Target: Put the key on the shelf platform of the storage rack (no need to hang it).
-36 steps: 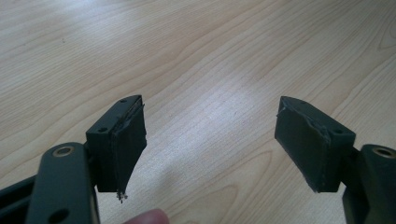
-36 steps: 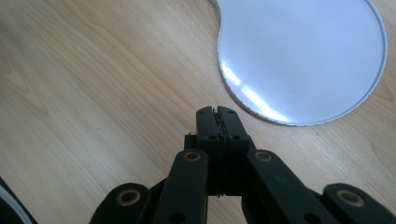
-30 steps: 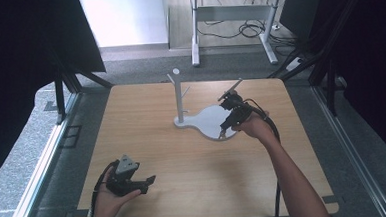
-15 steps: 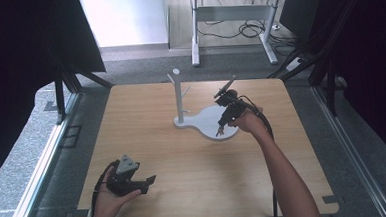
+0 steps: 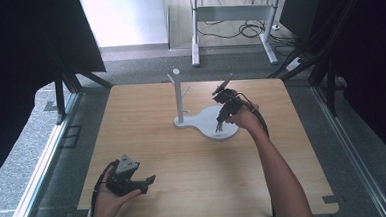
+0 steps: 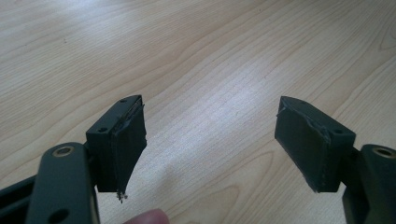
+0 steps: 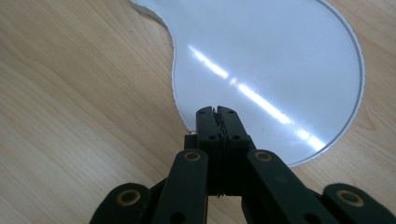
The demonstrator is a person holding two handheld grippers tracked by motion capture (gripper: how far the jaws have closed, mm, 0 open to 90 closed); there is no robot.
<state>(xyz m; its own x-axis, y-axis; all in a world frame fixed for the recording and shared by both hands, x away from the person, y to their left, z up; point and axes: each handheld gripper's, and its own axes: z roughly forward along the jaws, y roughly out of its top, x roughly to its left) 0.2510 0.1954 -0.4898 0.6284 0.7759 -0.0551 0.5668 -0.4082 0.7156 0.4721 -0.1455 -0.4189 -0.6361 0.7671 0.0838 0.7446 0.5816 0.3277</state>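
The desk (image 5: 193, 153) is being seen whole from the high view, with the white stand (image 5: 201, 120) sitting right of centre, its post (image 5: 178, 96) upright at the far left of its flat base. The right claw (image 5: 221, 124) is being held clenched over the near edge of that base, nothing visibly gripped. The left claw (image 5: 147, 182) is being held released near the front-left corner, well apart from the stand. Risk, as judged: the glossy base is likely being nudged or skidded if the shut tips are pressed down or dragged. The right gripper view is giving the shut tips (image 7: 217, 114) just over the base rim (image 7: 175, 93); the left gripper view is giving bare wood between spread pads (image 6: 126, 140).
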